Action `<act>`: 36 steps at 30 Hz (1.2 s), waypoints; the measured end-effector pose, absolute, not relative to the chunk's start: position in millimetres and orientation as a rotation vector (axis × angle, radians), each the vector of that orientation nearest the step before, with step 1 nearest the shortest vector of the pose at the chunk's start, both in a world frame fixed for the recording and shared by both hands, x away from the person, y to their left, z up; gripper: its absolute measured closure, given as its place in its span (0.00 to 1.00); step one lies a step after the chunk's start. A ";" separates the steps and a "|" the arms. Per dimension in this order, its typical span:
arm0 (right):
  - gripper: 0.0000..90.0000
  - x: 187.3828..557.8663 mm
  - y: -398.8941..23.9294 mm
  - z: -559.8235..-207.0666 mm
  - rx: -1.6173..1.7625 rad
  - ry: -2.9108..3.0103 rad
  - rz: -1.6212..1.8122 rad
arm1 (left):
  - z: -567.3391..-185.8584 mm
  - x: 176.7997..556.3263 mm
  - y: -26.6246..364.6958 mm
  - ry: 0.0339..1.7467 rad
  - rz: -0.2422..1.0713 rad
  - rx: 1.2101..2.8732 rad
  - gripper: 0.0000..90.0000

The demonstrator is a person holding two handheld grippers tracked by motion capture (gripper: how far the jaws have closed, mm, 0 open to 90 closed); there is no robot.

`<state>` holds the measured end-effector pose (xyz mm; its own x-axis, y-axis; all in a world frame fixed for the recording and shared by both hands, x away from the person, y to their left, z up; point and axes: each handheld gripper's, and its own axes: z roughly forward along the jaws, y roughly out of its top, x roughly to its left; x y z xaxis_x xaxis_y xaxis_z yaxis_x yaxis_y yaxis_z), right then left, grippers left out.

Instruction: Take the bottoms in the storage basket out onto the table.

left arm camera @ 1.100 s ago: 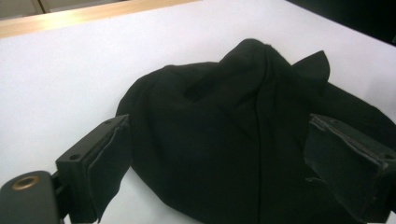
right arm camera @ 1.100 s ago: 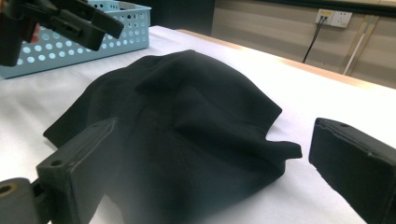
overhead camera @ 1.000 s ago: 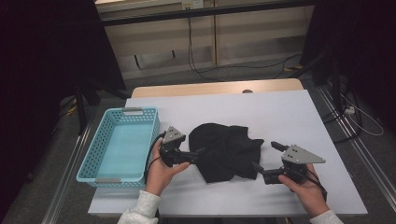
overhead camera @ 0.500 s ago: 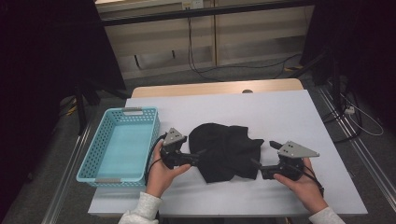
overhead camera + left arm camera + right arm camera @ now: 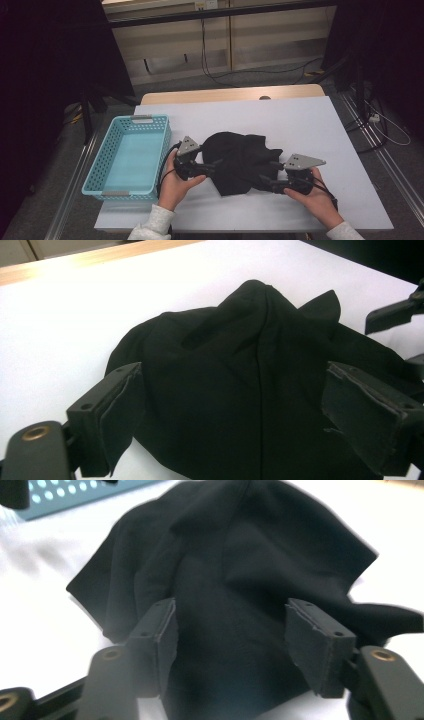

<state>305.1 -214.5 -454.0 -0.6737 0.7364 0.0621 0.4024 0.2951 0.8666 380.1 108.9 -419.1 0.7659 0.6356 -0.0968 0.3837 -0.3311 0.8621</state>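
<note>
From the high view, the black cloth [image 5: 242, 161] lies bunched mid-table beside the blue basket [image 5: 131, 152], and the right gripper [image 5: 266, 181] has edged in against its near edge since a second ago. In the left gripper view, the left gripper [image 5: 250, 425] stands wide open with the cloth between its pads, not pinched. In the right gripper view, the right gripper [image 5: 232, 647] has just been closing around a fold without pressing it, so a two-sided pickup looks imminent.

No readable text, label, brand, number or sign appears on anything here.

Left gripper [image 5: 216, 163]: held low in the left hand [image 5: 175, 180], jaws spread wide.
Right gripper [image 5: 265, 172]: held in the right hand [image 5: 315, 195], jaws apart, just been closing.
</note>
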 end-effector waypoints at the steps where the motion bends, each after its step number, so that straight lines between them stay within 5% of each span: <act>1: 0.48 306.5 -212.7 -455.4 1.035 2.237 1.318 | -419.5 380.8 108.8 0.768 0.320 1.967 0.13; 5: 0.60 311.4 -208.9 -462.1 1.073 2.318 1.228 | -422.4 383.8 103.9 0.761 0.315 1.979 0.13; 11: 0.94 316.0 -220.7 -465.1 1.091 2.370 1.156 | -422.2 390.6 97.5 0.754 0.312 1.977 0.14; 25: 0.95 303.1 -277.6 -449.5 1.227 2.190 1.144 | -420.2 402.2 92.5 0.755 0.314 1.969 0.15; 36: 0.92 299.9 -278.1 -453.2 1.215 2.196 1.141 | -422.2 406.5 90.0 0.765 0.312 1.989 0.15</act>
